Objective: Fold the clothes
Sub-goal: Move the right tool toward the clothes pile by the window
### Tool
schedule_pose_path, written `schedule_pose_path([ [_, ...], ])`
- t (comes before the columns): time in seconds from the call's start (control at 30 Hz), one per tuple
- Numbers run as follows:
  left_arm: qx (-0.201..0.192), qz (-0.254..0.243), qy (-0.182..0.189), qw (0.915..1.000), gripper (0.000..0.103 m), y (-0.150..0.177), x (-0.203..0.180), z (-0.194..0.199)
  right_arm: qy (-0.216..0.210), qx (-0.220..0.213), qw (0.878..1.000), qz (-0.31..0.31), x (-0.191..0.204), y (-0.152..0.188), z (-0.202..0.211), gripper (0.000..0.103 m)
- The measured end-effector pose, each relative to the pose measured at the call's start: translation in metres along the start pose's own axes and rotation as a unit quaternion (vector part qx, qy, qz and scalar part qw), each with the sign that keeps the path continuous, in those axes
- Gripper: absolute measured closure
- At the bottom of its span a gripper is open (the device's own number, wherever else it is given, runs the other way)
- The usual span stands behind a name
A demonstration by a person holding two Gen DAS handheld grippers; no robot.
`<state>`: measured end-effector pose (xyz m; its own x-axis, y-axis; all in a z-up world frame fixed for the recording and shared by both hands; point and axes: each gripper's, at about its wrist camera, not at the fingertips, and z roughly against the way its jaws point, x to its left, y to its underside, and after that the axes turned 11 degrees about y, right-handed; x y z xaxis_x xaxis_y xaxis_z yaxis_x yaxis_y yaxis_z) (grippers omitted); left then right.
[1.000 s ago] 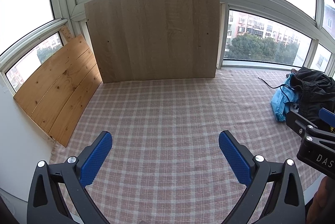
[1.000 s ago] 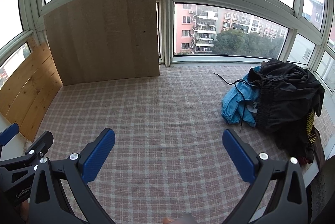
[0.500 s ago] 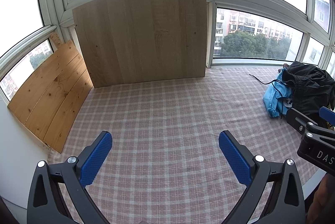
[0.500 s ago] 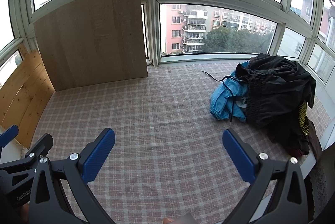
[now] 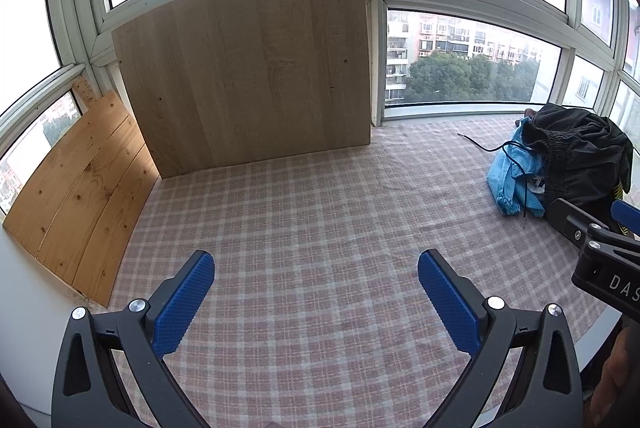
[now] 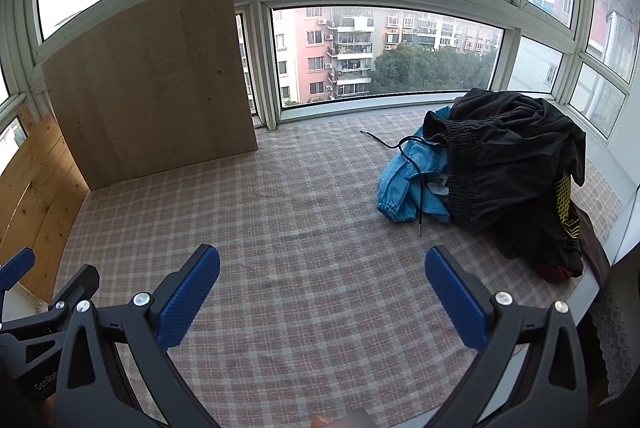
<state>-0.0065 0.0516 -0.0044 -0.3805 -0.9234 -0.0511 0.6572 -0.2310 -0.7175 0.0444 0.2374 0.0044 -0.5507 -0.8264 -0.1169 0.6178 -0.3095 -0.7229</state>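
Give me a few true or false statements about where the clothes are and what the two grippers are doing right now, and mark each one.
1. The crumpled black garment lies on top of the heap, partly over the blue garment. True.
2. The left gripper is shut on a garment. False: its jaws are wide open and hold nothing.
3. The right gripper is open above the pink checked cloth. True.
4. A shirt lies spread flat in the middle of the checked cloth. False: the clothes are all in one heap at the right side.
5. A thin black cord trails over the blue garment. True.
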Motion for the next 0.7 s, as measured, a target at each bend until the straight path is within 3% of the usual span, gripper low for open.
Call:
schedule_pose_path([
  [0.7,-0.002,-0.024,0.015,0.9996,0.0,-0.006,-0.011,-0.006,0.016,0.0,1.0,-0.024,-0.016,-0.001,-0.004,0.0],
])
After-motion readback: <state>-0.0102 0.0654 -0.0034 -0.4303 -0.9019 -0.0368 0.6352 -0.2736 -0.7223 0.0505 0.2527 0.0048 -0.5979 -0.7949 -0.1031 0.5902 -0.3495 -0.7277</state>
